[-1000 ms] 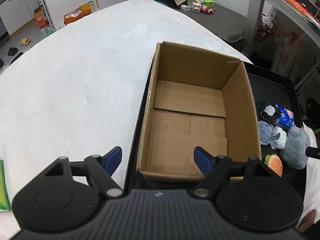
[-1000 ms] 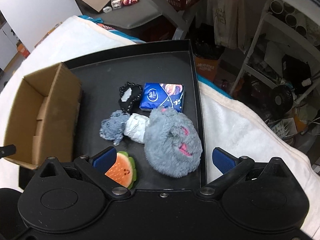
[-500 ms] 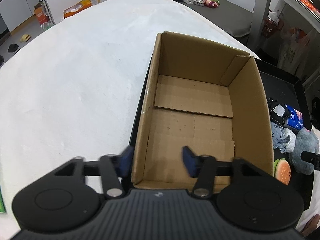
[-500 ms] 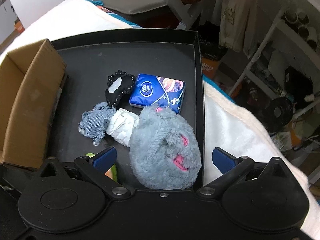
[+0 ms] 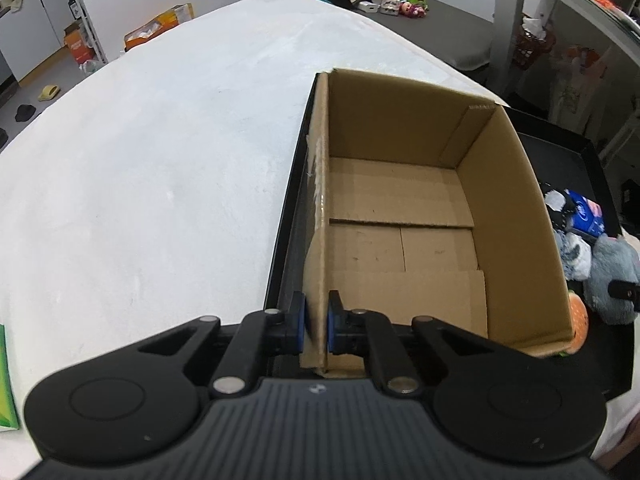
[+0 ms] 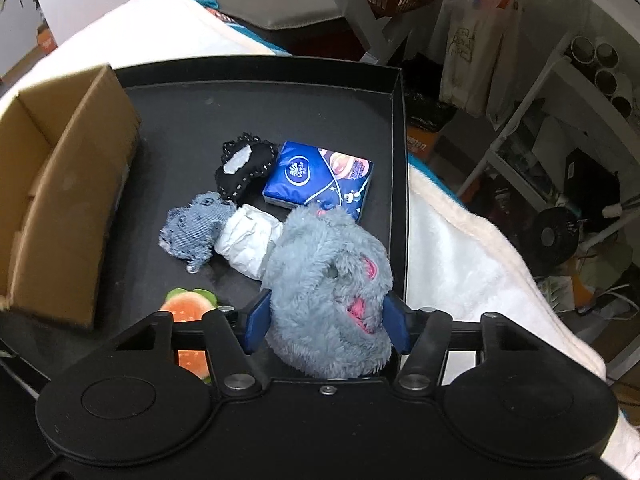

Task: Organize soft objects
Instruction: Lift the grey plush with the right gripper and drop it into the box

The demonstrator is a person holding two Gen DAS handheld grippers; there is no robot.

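Note:
An empty cardboard box [image 5: 404, 224] stands in the left part of a black tray [image 6: 256, 92]. My left gripper [image 5: 316, 326] is shut on the box's near left wall. Soft things lie to the right of the box: a grey plush toy [image 6: 328, 288], a white roll [image 6: 248, 240], a denim scrap [image 6: 196, 226], a black pouch [image 6: 244, 164], a blue tissue pack [image 6: 320, 178] and a burger-shaped toy [image 6: 190, 312]. My right gripper [image 6: 326, 320] has its fingers closed against both sides of the grey plush toy.
The tray rests on a white cloth-covered surface [image 5: 160, 160]. A white fluffy blanket [image 6: 472, 264] lies right of the tray. Shelves, a fan and bags stand further right. A green packet [image 5: 6, 396] lies at the left edge.
My left gripper moved forward and closed on the box's left wall. My right gripper moved down over the grey plush toy and closed on it.

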